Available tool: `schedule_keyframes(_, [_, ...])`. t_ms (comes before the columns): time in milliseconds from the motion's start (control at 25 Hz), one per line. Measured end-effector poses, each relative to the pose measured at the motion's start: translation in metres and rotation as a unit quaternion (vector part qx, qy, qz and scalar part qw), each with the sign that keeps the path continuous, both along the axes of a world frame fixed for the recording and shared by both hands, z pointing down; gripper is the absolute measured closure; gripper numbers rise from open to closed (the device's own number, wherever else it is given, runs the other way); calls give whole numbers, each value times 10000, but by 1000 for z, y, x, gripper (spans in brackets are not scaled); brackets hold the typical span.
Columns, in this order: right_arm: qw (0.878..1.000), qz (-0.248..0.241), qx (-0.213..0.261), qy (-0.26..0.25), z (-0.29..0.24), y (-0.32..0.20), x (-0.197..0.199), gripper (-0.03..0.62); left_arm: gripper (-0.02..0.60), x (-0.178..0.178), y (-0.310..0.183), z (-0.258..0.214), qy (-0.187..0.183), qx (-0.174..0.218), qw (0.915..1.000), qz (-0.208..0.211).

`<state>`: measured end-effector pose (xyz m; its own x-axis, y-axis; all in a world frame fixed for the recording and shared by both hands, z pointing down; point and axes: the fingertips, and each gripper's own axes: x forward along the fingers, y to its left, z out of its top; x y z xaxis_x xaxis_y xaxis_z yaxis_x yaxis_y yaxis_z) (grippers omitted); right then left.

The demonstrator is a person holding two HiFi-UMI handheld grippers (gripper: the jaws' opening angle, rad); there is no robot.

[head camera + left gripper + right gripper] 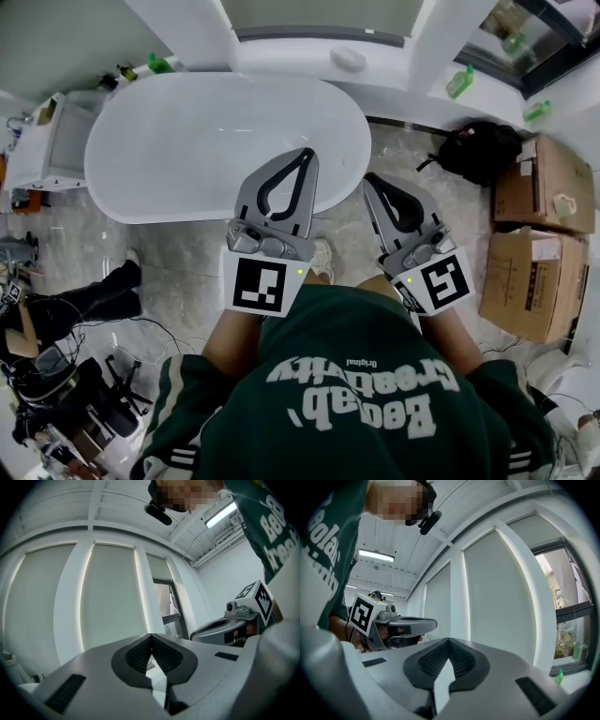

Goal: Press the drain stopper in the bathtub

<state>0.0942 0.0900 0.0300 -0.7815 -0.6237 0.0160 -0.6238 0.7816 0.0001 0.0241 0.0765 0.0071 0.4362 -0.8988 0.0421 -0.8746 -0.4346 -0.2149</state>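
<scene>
You are standing at the bathtub [187, 141], holding the left gripper [306, 153] and right gripper [371, 178] level, both jaws together and empty. The drain stopper isn't showing; the next move is probably reaching down inside for it.

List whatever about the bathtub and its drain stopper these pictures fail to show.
- Drain stopper: not discernible in the head view. The bathtub interior is washed-out white, and the left gripper covers its near-right part.
- Bathtub in both gripper views: absent, since they look level at the window blinds.
- Green bottle: label too small to read in the head view.
</scene>
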Motion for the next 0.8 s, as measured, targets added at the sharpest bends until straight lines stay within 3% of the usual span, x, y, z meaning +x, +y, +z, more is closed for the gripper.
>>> schedule_keyframes(440, [9997, 182, -110, 129, 12, -49, -20, 580, 577, -37, -52, 8, 5, 47, 9999, -103])
schedule_keyframes(800, [9994, -350, -62, 50, 12, -63, -28, 580, 577, -28, -59, 11, -78, -6, 9992, -389])
